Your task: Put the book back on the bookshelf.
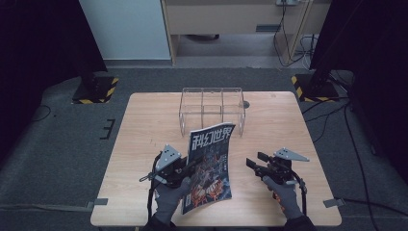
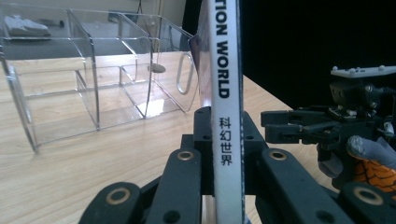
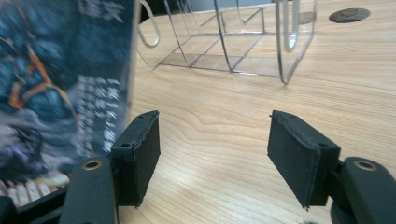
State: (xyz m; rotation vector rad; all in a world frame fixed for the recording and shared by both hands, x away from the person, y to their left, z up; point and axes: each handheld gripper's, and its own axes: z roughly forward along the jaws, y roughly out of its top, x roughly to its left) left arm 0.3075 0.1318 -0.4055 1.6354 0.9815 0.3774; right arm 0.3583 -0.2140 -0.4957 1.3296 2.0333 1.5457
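room: bare surface (image 1: 144,125) between magazine (image 1: 210,163) and clear divided organizer (image 1: 211,108) | left hand-held gripper (image 2: 229,154) clamped on magazine spine, holding it upright near front edge | right hand-held gripper (image 3: 212,154) jaws apart, nothing between, just beside cover | spine reads "WORLD", "科幻世界"

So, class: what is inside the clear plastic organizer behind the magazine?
The organizer looks empty: bare dividers and table wood show through its walls. The upright magazine covers part of its front edge in the high view.
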